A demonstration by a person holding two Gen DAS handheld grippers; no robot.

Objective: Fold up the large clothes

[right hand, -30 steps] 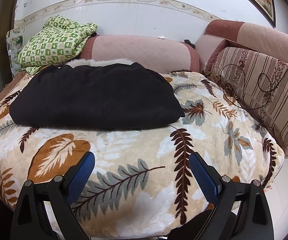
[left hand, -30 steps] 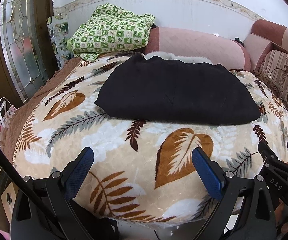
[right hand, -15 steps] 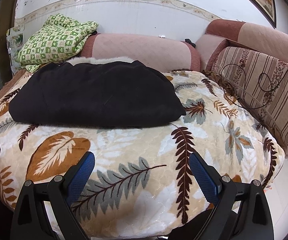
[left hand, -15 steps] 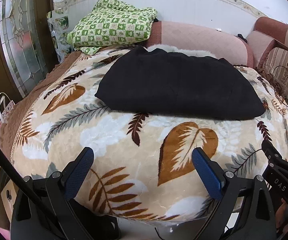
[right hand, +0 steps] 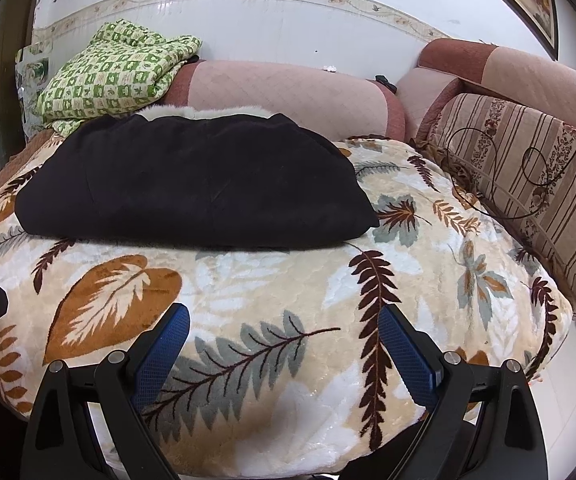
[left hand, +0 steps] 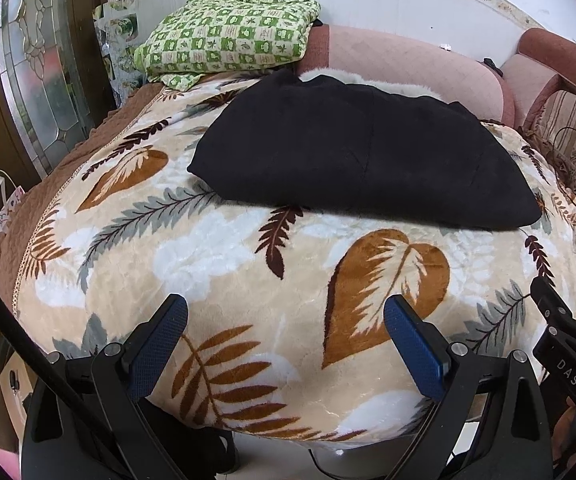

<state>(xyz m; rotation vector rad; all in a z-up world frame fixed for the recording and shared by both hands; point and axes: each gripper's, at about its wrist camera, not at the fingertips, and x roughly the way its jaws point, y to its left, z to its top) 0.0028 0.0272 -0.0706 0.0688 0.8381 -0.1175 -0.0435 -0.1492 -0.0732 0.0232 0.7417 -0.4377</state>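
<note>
A black garment (left hand: 364, 160) (right hand: 196, 188) lies folded into a thick flat bundle on the leaf-patterned blanket (left hand: 224, 256) (right hand: 272, 280), with pale fleece lining showing at its far edge. My left gripper (left hand: 286, 320) is open, hovering over the blanket's near edge, well short of the garment. My right gripper (right hand: 284, 332) is also open above the near edge, nothing between its blue pads. The right gripper's body shows at the right border of the left wrist view, and a bit of the left gripper shows at the left border of the right wrist view.
A green checked quilt (left hand: 228, 36) (right hand: 116, 76) is piled at the back left. Pink bolster cushions (right hand: 288, 96) line the wall. A striped cushion (right hand: 528, 184) runs along the right. A glass door (left hand: 36, 64) and a paper bag (left hand: 0, 216) stand at the left.
Both grippers have drawn slightly back and tilted, so the garment and the blanket sit a little lower and farther in view. The garment has not moved. Both stay open.
</note>
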